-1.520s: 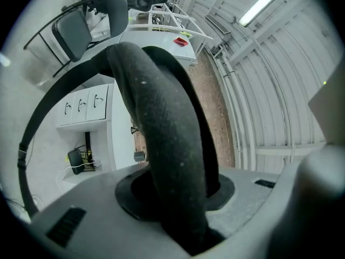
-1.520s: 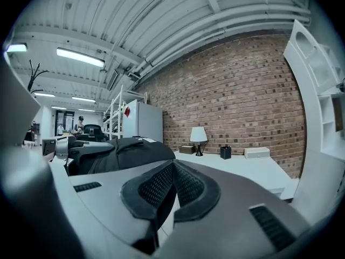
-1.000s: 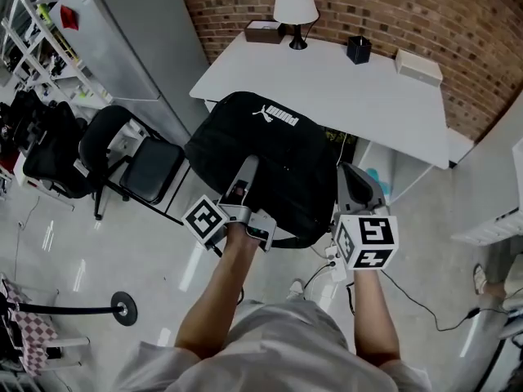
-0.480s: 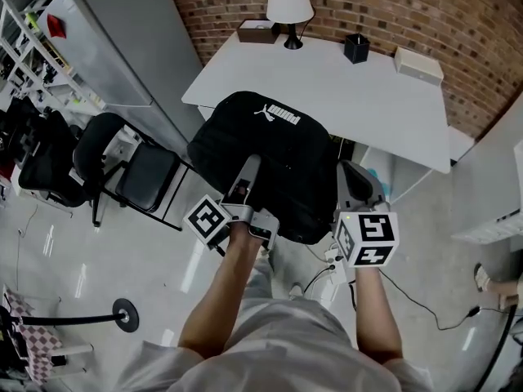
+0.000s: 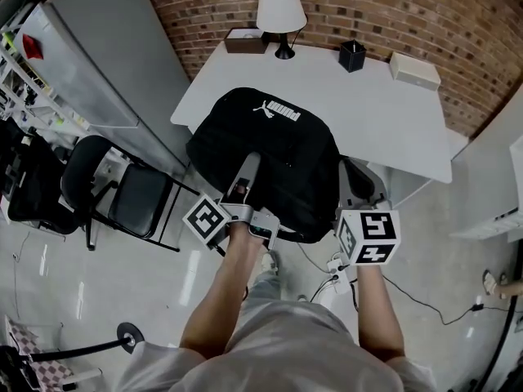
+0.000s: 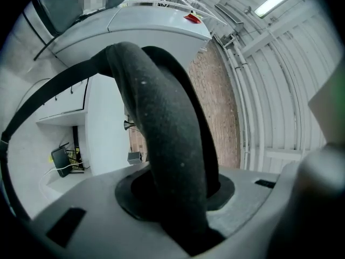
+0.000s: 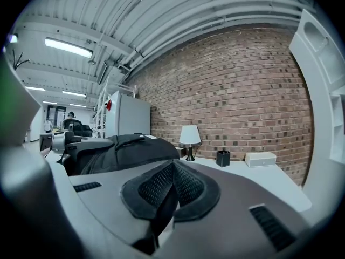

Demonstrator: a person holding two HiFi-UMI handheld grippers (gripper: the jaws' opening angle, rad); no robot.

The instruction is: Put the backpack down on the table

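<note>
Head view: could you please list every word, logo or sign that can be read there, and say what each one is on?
"PUMA": white letters beside a leaping-cat logo, on the black backpack.
Marker cubes: square black-and-white patterns, no words.
Everything else, including the boxes on the table: no print large enough to read.

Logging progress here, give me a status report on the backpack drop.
Left gripper shut on strap, right gripper shut on backpack edge. Backpack in the air at table's near edge, not down. Lamp, cup, box along far edge.
</note>
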